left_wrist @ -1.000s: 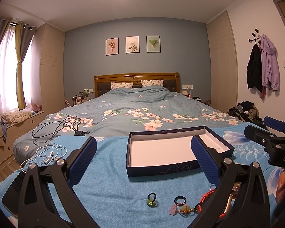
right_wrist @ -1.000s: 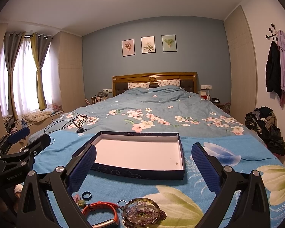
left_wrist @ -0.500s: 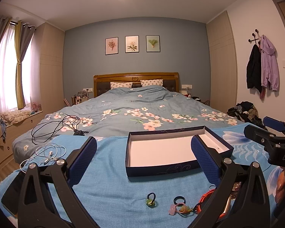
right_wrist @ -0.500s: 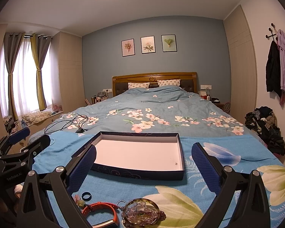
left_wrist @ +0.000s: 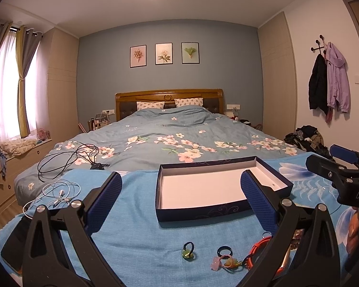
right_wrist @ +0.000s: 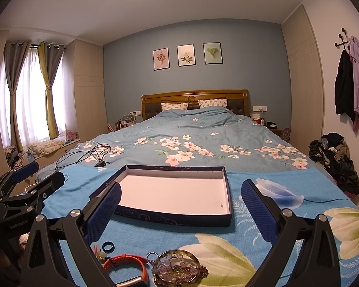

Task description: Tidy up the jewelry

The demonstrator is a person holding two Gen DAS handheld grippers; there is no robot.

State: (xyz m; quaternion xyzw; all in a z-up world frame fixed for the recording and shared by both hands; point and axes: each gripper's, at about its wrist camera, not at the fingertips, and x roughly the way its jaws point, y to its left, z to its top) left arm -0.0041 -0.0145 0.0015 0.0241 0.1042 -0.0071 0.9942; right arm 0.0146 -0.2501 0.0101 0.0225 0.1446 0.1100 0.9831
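Observation:
A shallow dark-blue box (left_wrist: 270,169) (right_wrist: 223,220) with a white inside lies on a blue cloth at the foot of the bed. Just before it lies loose jewelry: a beaded ring with a green stone (left_wrist: 188,251), a black ring (left_wrist: 225,251) (right_wrist: 107,246), a pink and green charm (left_wrist: 225,262), an orange bracelet (left_wrist: 257,251) (right_wrist: 125,263) and a round dish of beads (right_wrist: 177,266). My left gripper (left_wrist: 180,203) is open above the pieces, holding nothing. My right gripper (right_wrist: 180,209) is open too, over the dish and bracelet.
Black cables (left_wrist: 69,157) and white earphones (left_wrist: 59,191) lie on the bed at the left. A dark phone (left_wrist: 14,244) rests near the left cloth edge. A heap of clothes (right_wrist: 335,160) sits on the floor at the right.
Both views have barely shifted; the jewelry and box sit a touch lower and nearer. Both grippers stay open.

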